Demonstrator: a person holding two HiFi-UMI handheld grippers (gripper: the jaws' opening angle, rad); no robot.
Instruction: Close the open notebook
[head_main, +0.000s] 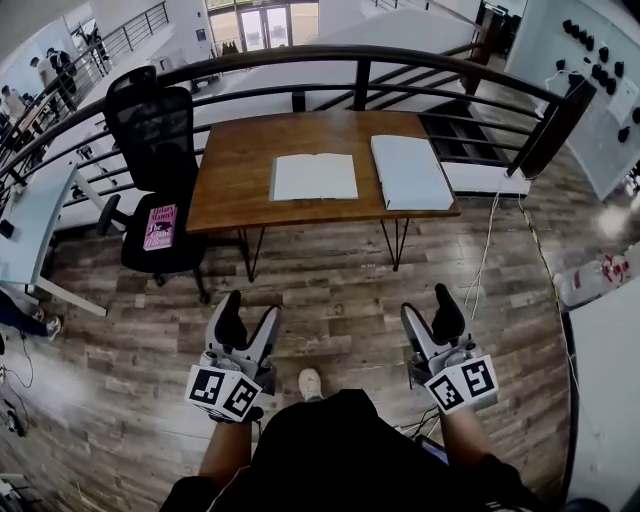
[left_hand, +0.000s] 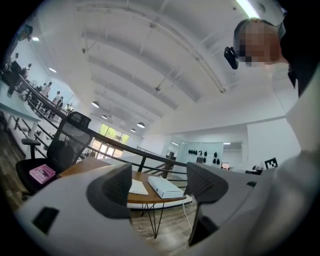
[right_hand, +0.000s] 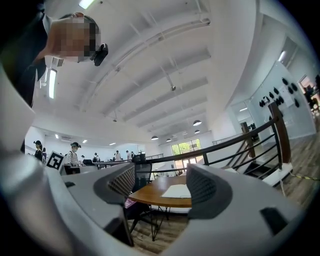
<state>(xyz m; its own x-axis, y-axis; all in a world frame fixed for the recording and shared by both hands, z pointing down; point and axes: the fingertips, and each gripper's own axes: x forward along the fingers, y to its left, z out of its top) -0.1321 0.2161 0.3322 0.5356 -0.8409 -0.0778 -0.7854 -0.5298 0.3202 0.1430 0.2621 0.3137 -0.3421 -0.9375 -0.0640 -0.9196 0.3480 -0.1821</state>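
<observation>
An open white notebook (head_main: 313, 176) lies flat on the wooden table (head_main: 240, 190) ahead of me, its pages facing up. In the left gripper view the notebook (left_hand: 138, 187) shows between the jaws, far off; in the right gripper view the notebook (right_hand: 176, 191) lies on the table top. My left gripper (head_main: 250, 312) and right gripper (head_main: 428, 308) hang over the wooden floor well short of the table, both pointing level at it. Both are open with nothing between their fingers. The left gripper (left_hand: 159, 187) and right gripper (right_hand: 160, 187) frame only distant scenery.
A large white flat box (head_main: 410, 170) lies right of the notebook. A black office chair (head_main: 150, 140) with a pink book (head_main: 160, 226) on its seat stands left of the table. A dark railing (head_main: 360, 60) runs behind. A white cable (head_main: 487, 250) trails on the floor at the right.
</observation>
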